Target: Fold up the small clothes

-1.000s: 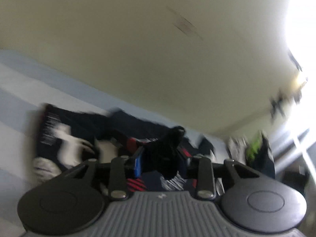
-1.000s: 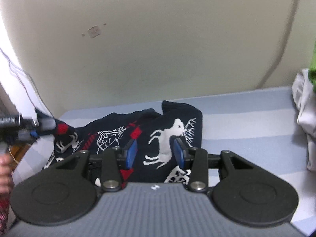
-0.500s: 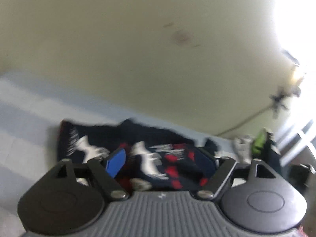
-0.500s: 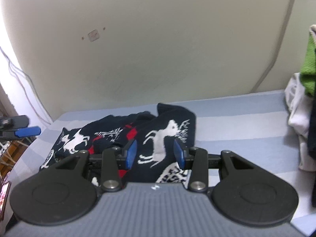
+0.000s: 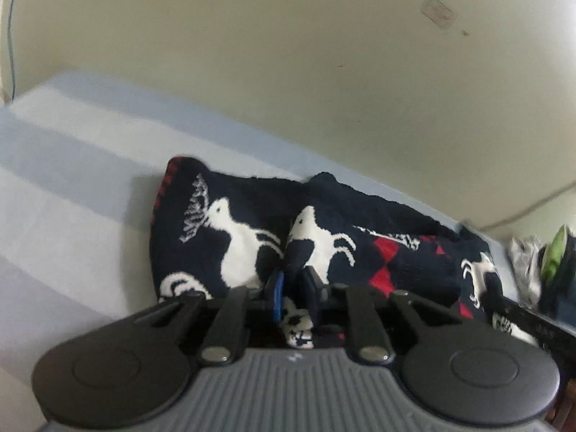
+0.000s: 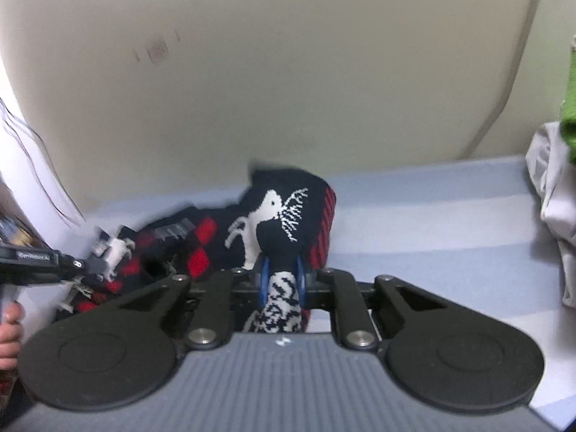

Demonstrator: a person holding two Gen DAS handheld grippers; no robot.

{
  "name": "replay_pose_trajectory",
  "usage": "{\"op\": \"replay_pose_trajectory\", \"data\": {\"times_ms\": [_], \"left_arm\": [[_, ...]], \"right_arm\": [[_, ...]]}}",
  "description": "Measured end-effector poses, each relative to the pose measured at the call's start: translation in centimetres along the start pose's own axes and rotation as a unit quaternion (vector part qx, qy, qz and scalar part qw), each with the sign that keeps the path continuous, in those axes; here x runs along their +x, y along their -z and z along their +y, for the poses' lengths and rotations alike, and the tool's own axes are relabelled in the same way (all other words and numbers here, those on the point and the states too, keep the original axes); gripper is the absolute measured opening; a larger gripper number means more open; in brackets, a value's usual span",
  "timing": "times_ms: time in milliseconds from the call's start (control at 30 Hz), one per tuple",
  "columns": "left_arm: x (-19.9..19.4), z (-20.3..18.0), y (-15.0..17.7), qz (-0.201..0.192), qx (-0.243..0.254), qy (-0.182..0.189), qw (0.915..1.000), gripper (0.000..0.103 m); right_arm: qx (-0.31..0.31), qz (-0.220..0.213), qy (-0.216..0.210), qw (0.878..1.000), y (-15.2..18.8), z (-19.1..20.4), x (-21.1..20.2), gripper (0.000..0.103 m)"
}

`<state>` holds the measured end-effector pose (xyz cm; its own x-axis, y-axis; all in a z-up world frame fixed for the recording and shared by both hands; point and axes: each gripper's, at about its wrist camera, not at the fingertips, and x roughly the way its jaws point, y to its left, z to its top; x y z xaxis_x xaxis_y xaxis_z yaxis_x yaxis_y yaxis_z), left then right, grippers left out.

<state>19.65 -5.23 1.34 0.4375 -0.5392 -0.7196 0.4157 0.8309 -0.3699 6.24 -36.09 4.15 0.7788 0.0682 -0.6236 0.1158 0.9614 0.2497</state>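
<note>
A bed with a pale blue striped sheet [image 5: 72, 187] sits against a plain cream wall [image 5: 288, 72].

Closest in the left wrist view, the left gripper [image 5: 292, 288] is closing its jaws, and a fold of the dark knit sweater [image 5: 252, 223] is pinched between the blue pads. In the right wrist view, the right gripper [image 6: 282, 280] is closing too, and a bunched edge of the same sweater [image 6: 284, 216] fills the gap between its pads. At the left edge of that view a hand [image 6: 9, 334] holds the other tool.

The sweater lies on the sheet, just past both grippers, all crumpled up. It looks soft, thick and floppy. It should be light, and it will sag and bend where nothing holds it. It is not slippery, so a pinch on the knit should hold. The best places to grab are probably the bottom edge or the corners, one on each side, so it can be pulled flat.

It is dark navy with white deer, red diamonds and a red striped edge.

Farther back, at the side, is a pile of other clothes [image 6: 554, 194], grey and green.
</note>
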Motion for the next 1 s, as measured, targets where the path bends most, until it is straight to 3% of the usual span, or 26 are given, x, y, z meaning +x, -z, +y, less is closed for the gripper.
{"op": "replay_pose_trajectory", "data": {"times_ms": [100,167,233,467,600,800,900,1000], "left_arm": [[-2.5,0.2,0.1,0.008,0.007,-0.015,0.9998,0.027],[-4.9,0.7,0.6,-0.007,0.007,-0.022,0.9997,0.037],[-7.3,1.4,1.7,-0.018,0.014,-0.022,0.9995,0.040],[-15.0,3.7,9.6,-0.002,0.057,-0.031,0.9979,0.047],[-18.7,4.8,14.6,0.018,0.066,-0.036,0.9970,0.050],[-22.7,5.6,20.7,0.027,0.060,-0.040,0.9971,0.053],[-24.5,5.5,22.8,0.026,0.058,-0.038,0.9972,0.055],[-25.6,5.1,24.3,0.030,0.062,-0.034,0.9970,0.057]], "right_arm": [[-0.001,0.014,0.012,1.000,-0.4,-0.1,0.0,0.041],[0.023,0.014,-0.006,1.000,-0.3,-0.9,-1.9,0.041],[0.027,0.010,-0.019,0.999,0.6,-1.3,-4.4,0.041],[-0.011,0.024,-0.099,0.995,6.5,-2.2,-15.5,0.041],[-0.032,0.003,-0.064,0.997,9.1,-3.5,-22.0,0.041],[-0.008,-0.091,0.046,0.995,10.4,-7.6,-33.2,0.042],[-0.005,-0.094,0.039,0.995,11.9,-7.9,-36.3,0.042],[-0.002,-0.051,-0.012,0.999,14.6,-6.7,-34.9,0.042]]}}
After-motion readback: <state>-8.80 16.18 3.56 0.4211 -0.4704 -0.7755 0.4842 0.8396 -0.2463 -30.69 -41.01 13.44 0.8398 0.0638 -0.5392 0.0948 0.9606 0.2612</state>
